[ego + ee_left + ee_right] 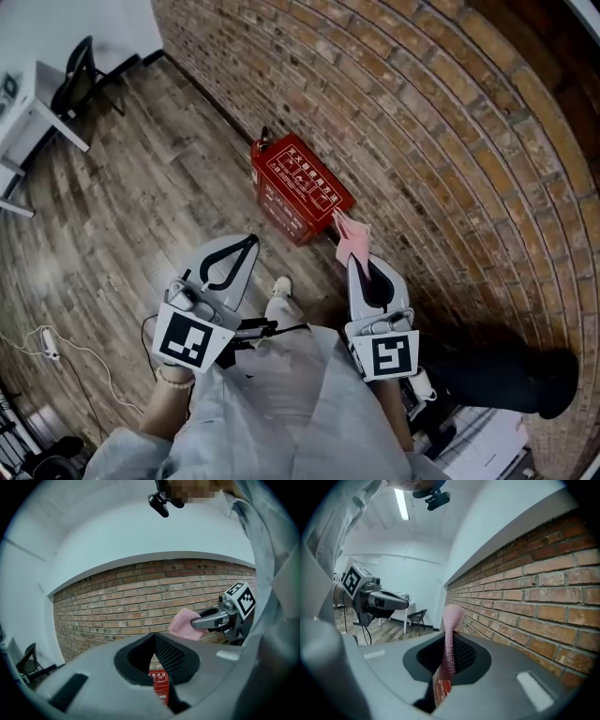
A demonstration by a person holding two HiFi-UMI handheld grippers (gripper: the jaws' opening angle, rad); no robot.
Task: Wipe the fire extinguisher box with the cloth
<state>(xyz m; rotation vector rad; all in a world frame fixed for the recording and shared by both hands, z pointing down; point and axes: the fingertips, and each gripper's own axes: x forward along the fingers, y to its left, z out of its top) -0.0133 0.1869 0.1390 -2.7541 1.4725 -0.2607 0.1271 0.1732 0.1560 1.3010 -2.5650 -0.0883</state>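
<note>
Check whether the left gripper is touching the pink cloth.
Apart. The head view shows floor between the left gripper and the pink cloth, which is clamped in the jaws of the right gripper.

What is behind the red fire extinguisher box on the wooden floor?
A red-brown brick wall stands directly behind the red box. The pink cloth, held in the right gripper, covers the box's right end, so any gap there is hidden.

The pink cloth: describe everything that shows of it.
The cloth is pink, soft, knit-looking fabric, bunched into a narrow fold. The right gripper is shut on it, with a loose end sticking out past the tips toward the fire extinguisher box by the brick wall. Whether it touches the box cannot be told.
</note>
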